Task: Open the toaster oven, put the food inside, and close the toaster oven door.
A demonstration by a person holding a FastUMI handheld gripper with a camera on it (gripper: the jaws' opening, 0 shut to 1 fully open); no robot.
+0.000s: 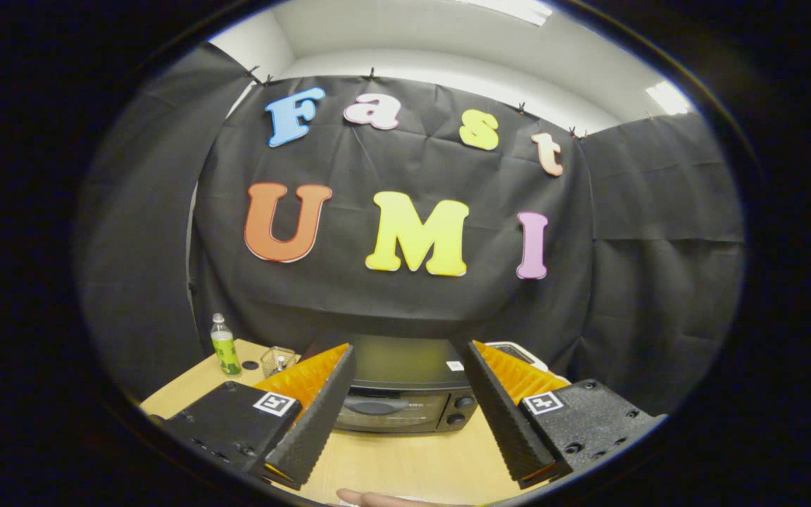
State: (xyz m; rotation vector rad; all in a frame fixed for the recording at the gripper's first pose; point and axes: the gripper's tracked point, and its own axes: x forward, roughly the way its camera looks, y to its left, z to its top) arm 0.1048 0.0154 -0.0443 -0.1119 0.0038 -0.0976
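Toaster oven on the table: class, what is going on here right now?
A person is holding a two-finger tool open and empty above a light wooden table. Beyond its fingers sits a black toaster oven with its glass door closed, so the task has not started. Off to the side stand a clear plastic bottle with a green label and a small clear container. A fingertip shows at the table's near edge.

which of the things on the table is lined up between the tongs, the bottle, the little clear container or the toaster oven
The toaster oven: it sits beyond the open tongs, framed by the gap. The bottle and clear container stand off to the left side.
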